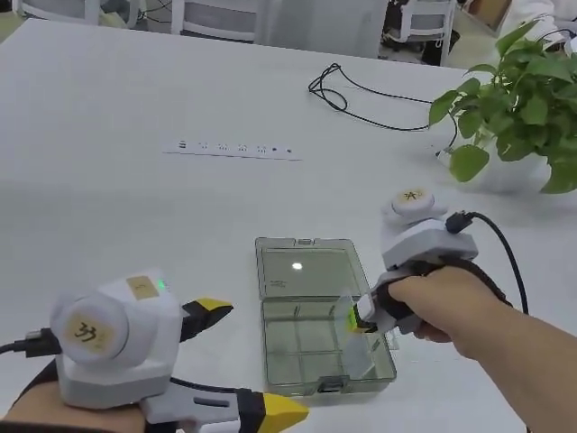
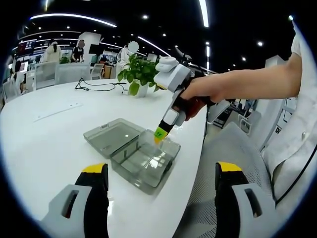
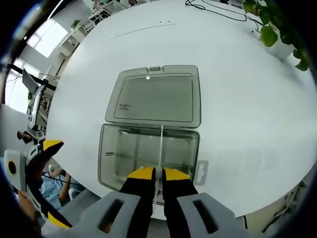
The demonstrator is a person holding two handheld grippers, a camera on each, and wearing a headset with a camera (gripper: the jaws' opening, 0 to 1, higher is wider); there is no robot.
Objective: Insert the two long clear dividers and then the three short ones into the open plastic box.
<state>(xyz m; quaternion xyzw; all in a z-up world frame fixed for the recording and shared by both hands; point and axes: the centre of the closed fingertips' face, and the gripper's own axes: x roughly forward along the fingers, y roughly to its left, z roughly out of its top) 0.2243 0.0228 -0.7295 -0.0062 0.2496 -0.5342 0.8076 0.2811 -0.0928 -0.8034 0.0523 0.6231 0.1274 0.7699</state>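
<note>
Looking down, I see my right gripper [image 1: 361,317] closed over the right end of the open box [image 1: 297,361], near the worktop's [image 1: 135,207] near edge; my left gripper [image 1: 252,359] hangs empty, jaws wide. Left gripper view: spread jaws face the box. Right gripper view: jaws pinch a clear divider [image 3: 161,144] upright inside the box

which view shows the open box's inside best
Right gripper view: looks straight down into the box. Head view shows it slanted, partly behind the right hand-held gripper; left gripper view sees it low, side-on.
</note>
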